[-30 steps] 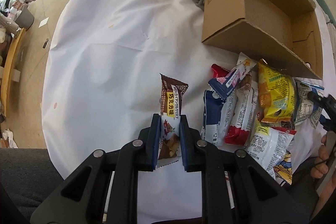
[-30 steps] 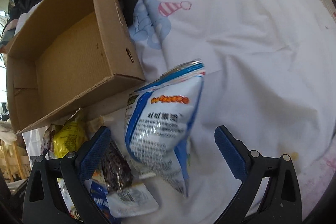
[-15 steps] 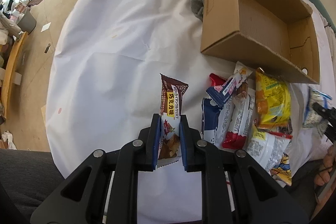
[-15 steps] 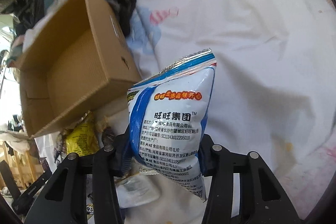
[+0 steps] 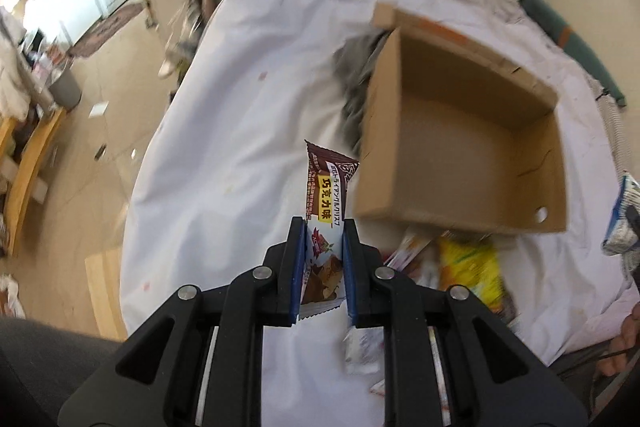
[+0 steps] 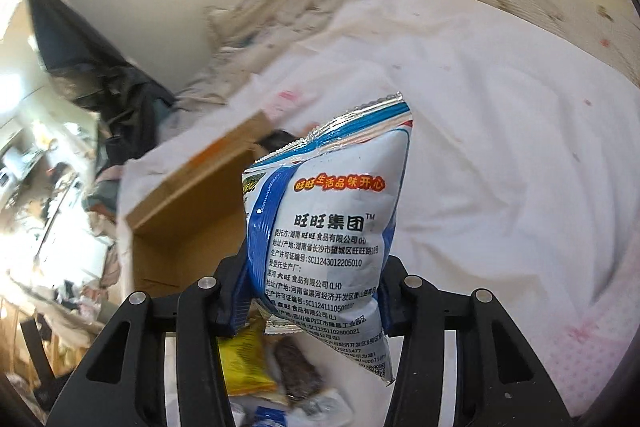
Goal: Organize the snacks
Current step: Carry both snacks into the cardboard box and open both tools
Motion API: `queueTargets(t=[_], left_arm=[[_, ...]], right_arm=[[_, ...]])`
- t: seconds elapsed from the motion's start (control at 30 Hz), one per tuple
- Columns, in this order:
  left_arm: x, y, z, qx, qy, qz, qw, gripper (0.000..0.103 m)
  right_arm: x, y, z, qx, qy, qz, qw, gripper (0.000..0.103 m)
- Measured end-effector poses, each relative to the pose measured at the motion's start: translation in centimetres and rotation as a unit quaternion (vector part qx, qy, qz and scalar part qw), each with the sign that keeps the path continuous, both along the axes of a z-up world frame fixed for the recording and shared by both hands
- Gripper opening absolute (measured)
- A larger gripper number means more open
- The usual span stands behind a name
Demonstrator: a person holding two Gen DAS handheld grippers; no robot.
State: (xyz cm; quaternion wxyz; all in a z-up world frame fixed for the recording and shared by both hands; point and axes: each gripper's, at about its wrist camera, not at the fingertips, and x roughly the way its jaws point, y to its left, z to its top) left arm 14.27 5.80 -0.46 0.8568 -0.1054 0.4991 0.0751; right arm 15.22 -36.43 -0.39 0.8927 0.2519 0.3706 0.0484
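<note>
Left wrist: left gripper point(image 5: 322, 227) clamped on brown chocolate bar point(image 5: 326, 211), held above the white sheet point(image 5: 240, 131), just left of the open cardboard box point(image 5: 460, 135). Loose snack pile point(image 5: 468, 267) lies at the box's near wall; interior shows nothing. Blue-white snack bag point(image 5: 624, 215) visible at right edge.

Right wrist: right gripper point(image 6: 308, 287) pinching that snack bag point(image 6: 332, 247), raised. Box point(image 6: 192, 227) mostly hidden behind it; yellow packet point(image 6: 244, 363) below.
</note>
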Motion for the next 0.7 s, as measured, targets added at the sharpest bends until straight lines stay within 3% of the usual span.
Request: queueTargets(t=[0.27, 0.7], left_arm=[[5.6, -3.7, 2.4, 0.015, -0.033, -0.058, 0.9976, 0.014], [10.6, -8.9, 0.3, 0.019, -0.043, -0.105, 0.9934, 0.014]], right_arm=[[3.2, 3.1, 0.6, -0.010, -0.009, 0.072, 0.997, 0.050], [8.5, 7.9, -1.5, -0.031, 0.027, 0.148, 0.988, 0.050]])
